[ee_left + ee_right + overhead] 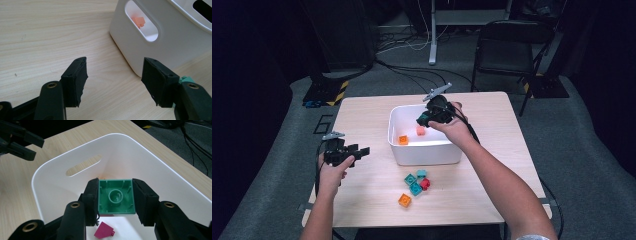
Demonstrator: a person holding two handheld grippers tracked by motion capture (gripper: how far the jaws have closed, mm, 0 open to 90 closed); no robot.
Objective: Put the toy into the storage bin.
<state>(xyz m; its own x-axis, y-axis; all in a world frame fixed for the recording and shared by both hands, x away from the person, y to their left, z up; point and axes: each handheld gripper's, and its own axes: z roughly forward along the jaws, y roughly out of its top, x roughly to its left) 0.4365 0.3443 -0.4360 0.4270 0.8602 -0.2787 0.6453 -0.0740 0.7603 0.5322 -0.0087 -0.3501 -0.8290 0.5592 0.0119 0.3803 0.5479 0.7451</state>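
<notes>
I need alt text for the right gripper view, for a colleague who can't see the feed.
The right gripper holds a green building block between its black fingers, hollow underside toward the camera, above the open white bin on a wooden table. A magenta block lies on the bin floor below; the left gripper shows at upper left.

Grey carpet [592, 165], black folding chair [507, 47], floor cables [412, 45], dim room.

Left tool [115, 80] agape, right tool [115, 200] clamped.
</notes>
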